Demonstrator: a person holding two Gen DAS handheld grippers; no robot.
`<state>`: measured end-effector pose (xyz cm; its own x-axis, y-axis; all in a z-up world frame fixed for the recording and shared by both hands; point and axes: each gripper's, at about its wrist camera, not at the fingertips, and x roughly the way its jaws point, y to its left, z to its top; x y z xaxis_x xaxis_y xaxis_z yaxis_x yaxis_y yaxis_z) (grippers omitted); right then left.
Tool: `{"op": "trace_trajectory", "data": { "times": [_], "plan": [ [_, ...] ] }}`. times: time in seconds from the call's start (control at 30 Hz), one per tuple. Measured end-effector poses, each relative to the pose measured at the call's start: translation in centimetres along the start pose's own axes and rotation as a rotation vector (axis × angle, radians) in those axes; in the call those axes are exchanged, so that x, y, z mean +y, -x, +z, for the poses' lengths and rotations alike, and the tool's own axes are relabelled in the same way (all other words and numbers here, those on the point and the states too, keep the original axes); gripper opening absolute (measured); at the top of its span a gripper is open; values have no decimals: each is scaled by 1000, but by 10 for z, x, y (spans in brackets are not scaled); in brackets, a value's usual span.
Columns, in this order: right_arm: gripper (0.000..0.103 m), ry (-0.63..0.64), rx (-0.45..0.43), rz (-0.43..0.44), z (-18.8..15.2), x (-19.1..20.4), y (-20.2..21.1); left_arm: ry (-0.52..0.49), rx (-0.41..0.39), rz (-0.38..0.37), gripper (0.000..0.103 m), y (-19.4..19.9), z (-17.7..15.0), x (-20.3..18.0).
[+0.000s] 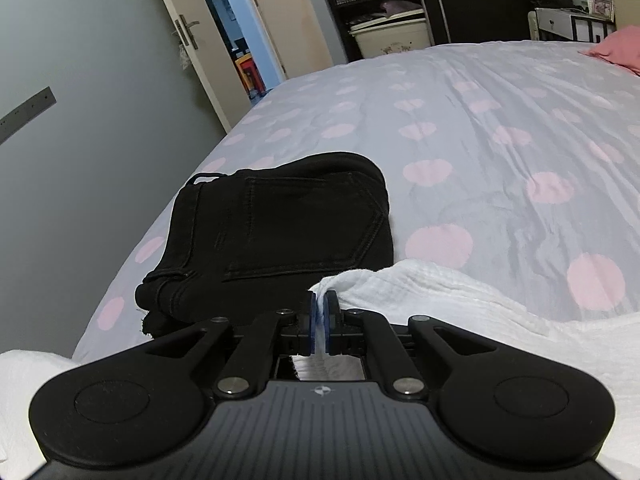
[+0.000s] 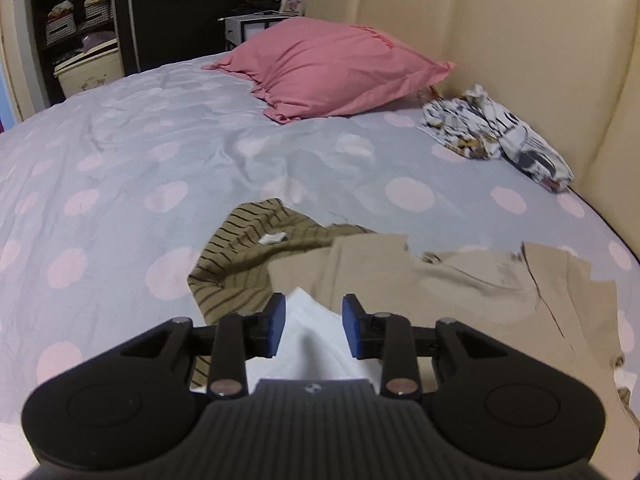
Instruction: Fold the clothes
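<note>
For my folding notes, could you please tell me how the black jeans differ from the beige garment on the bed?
The black jeans are folded into a compact rectangle; the beige garment lies spread out and unfolded. The black jeans sit alone on the bedspread, while the beige garment partly overlaps a striped top. Both rest on the same dotted bedspread.

Home bedroom (bed, pillow)

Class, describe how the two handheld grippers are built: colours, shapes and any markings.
Left gripper and right gripper look alike: matte black ribbed body with a small round white emblem, two rounded lobes with circular discs, black linkage arms on silver pivot pins, blue pads on the fingers. No cables or sleeves visible.
</note>
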<state>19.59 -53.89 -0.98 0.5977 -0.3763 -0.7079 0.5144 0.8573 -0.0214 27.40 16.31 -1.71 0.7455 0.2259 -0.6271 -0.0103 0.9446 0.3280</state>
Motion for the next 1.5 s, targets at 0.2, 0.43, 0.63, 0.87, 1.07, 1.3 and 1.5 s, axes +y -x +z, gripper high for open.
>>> {"op": "trace_trajectory", "data": {
  "times": [0.2, 0.43, 0.63, 0.87, 1.07, 1.3, 1.5],
  "plan": [
    [35, -37, 58, 30, -16, -34, 20, 5, -1, -36, 20, 11, -1, 1],
    [35, -158, 217, 80, -61, -74, 36, 51, -39, -61, 35, 46, -2, 7],
    [34, -286, 290, 146, -95, -100, 45, 69, -61, -97, 38, 79, -8, 5],
    [28, -321, 355, 183, -119, -98, 30, 93, -56, -140, 40, 111, -19, 6],
    [9, -359, 325, 192, -117, -96, 35, 143, -26, -166, 42, 128, -28, 10],
    [8, -317, 236, 86, -93, -116, 70, 138, 21, -151, 42, 126, -44, 10],
    [8, -369, 256, -13, -103, -159, 67, 141, 42, -160, 42, 129, -53, 10]
  ]
}}
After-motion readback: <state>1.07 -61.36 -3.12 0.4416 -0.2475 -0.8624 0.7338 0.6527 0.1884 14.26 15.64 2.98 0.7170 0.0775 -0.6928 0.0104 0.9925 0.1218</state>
